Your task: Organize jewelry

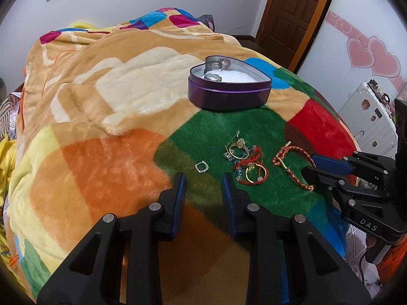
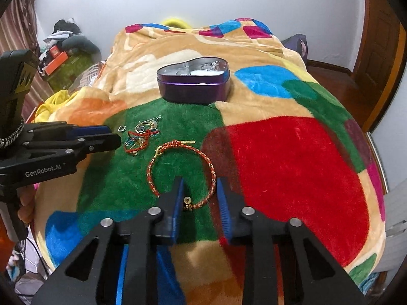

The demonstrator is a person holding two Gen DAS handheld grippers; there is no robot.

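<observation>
A purple heart-shaped tin (image 1: pixel 229 94) (image 2: pixel 193 87) stands open on the blanket with a few silver pieces on white padding inside. In front of it, on the green patch, lie a tangle of gold rings and red and blue cords (image 1: pixel 245 161) (image 2: pixel 140 137), a small silver ring (image 1: pixel 201 167) (image 2: pixel 122 128) and a red-and-gold braided bracelet (image 1: pixel 292 164) (image 2: pixel 183 167). My left gripper (image 1: pixel 203 183) (image 2: pixel 115 137) is open and empty, just short of the silver ring. My right gripper (image 2: pixel 199 190) (image 1: pixel 309 165) is open, its fingers either side of the bracelet's near end.
The jewelry lies on a bed under a plush patchwork blanket (image 1: pixel 101 101) (image 2: pixel 292 167). A white suitcase (image 1: pixel 368 117) stands at the right of the bed, a wooden door (image 1: pixel 292 12) behind it. Clutter and clothes (image 2: pixel 66 50) sit at the far left.
</observation>
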